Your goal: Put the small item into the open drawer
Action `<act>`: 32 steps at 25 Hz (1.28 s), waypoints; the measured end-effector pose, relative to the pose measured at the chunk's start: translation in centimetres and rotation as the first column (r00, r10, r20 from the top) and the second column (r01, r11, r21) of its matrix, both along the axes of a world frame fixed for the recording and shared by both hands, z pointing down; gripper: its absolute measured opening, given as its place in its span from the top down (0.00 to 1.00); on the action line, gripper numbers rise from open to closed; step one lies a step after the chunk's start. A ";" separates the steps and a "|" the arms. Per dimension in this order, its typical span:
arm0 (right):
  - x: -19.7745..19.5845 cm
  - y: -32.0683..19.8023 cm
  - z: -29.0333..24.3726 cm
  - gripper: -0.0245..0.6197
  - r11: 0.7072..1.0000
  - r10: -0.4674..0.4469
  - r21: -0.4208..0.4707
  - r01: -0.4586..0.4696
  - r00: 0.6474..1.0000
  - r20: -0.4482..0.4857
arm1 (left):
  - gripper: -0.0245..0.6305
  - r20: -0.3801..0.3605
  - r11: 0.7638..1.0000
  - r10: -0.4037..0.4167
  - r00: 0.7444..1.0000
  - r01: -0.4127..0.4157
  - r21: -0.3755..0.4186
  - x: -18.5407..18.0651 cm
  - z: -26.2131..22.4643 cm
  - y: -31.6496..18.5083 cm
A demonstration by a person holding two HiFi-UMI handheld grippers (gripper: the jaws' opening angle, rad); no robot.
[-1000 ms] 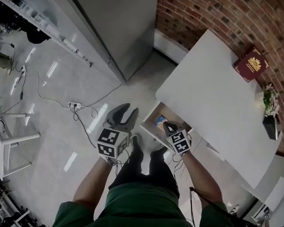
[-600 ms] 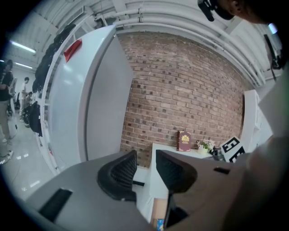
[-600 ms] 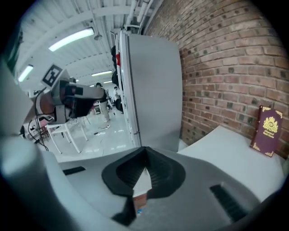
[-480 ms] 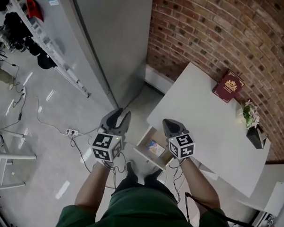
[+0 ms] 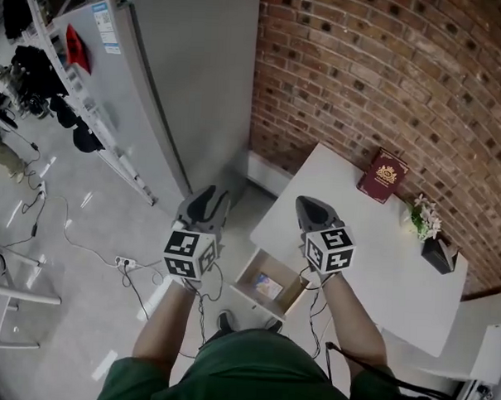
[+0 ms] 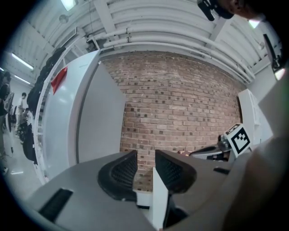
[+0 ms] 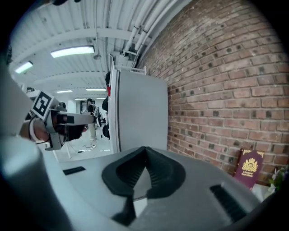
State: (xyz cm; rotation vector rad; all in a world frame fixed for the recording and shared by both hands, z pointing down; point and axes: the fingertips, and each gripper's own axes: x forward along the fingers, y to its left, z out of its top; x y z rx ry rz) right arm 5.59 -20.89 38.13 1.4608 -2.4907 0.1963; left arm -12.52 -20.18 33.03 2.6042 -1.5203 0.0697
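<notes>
The open drawer (image 5: 248,273) juts from the near edge of the white table (image 5: 372,267). A small colourful item (image 5: 268,285) lies flat inside it. Both grippers are held up well above the drawer and point at the brick wall. My left gripper (image 5: 207,199) (image 6: 145,156) is open with nothing between its fingers; its jaws have just been closing and a narrow gap is left. My right gripper (image 5: 313,209) (image 7: 145,149) is shut and empty, above the table's near-left corner.
A dark red book (image 5: 382,176) (image 7: 248,168) and a small potted plant (image 5: 429,232) stand at the table's far side by the brick wall (image 5: 388,85). A tall grey cabinet (image 5: 189,76) is on the left. Cables and a power strip (image 5: 125,263) lie on the floor.
Both grippers have risen from beside the drawer to wall height and now point more level. The left jaws have narrowed. The item stays in the drawer.
</notes>
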 end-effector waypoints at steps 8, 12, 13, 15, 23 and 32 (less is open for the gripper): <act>1.2 0.5 -9.8 0.95 0.976 0.039 0.213 -0.049 0.998 0.052 | 0.87 0.018 0.979 0.027 0.999 -0.030 0.203 1.9 -8.0 0.0; 2.7 1.0 -12.2 0.95 0.961 0.079 0.255 -0.104 0.991 0.107 | 0.92 0.016 0.968 0.026 1.000 -0.029 0.251 2.3 -9.5 0.2; 3.2 1.1 -12.6 0.95 0.958 0.089 0.262 -0.118 0.989 0.119 | 0.93 0.015 0.966 0.027 1.000 -0.030 0.257 2.3 -9.6 0.3; 4.0 1.2 -13.3 0.95 0.950 0.109 0.278 -0.144 0.984 0.139 | 0.93 0.010 0.965 0.030 0.999 -0.032 0.260 2.2 -9.8 0.2; 4.3 1.6 -14.4 0.95 0.919 0.134 0.350 -0.183 0.978 0.160 | 0.94 -0.036 0.967 0.027 0.999 -0.017 0.253 1.1 -10.0 -0.9; 3.1 2.0 -15.0 0.95 0.886 0.159 0.439 -0.148 0.987 0.012 | 0.94 -0.050 0.975 0.005 0.999 0.006 0.221 0.6 -8.5 -1.6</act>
